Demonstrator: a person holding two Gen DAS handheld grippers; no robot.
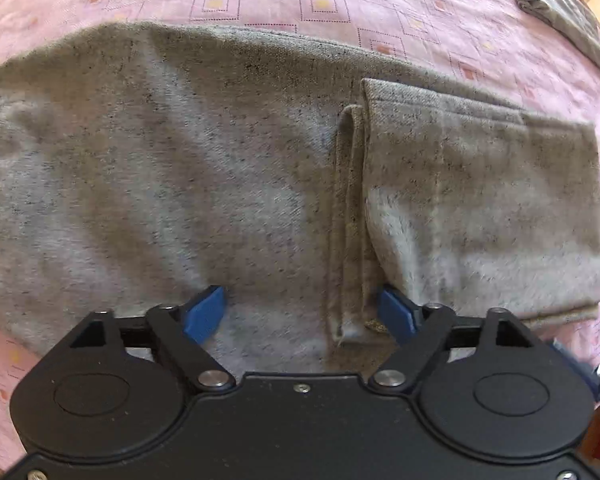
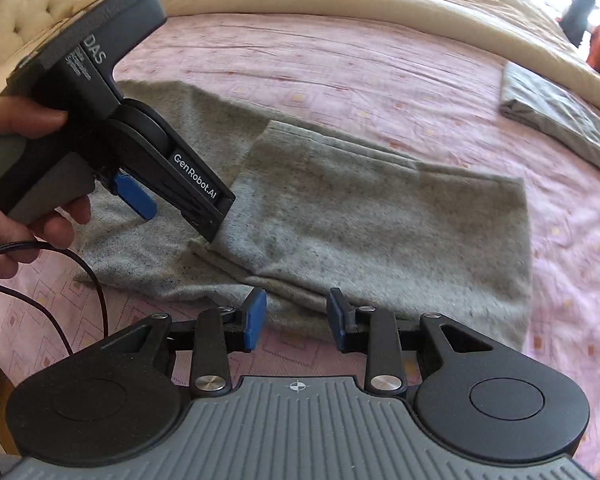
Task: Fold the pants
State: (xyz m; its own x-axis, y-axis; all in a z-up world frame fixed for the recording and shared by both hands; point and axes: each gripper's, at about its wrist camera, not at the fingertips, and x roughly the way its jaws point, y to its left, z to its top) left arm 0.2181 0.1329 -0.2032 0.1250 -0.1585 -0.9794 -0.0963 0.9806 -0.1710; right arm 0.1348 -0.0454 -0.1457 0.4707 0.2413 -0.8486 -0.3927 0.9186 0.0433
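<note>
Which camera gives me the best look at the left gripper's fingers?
The right wrist view: it shows the left gripper from the side, angled down onto the grey pants, one blue pad visible. The left wrist view shows only its own blue fingertips, wide apart over the cloth.

— Where are the pants (image 1: 220,168) right now?
— Flat on the pink bed, heather-grey knit, spread from nine o'clock to three.
— Folded?
— Partly: the leg end (image 2: 380,216) is doubled back over the rest, hems stacked in a ridge at centre.
</note>
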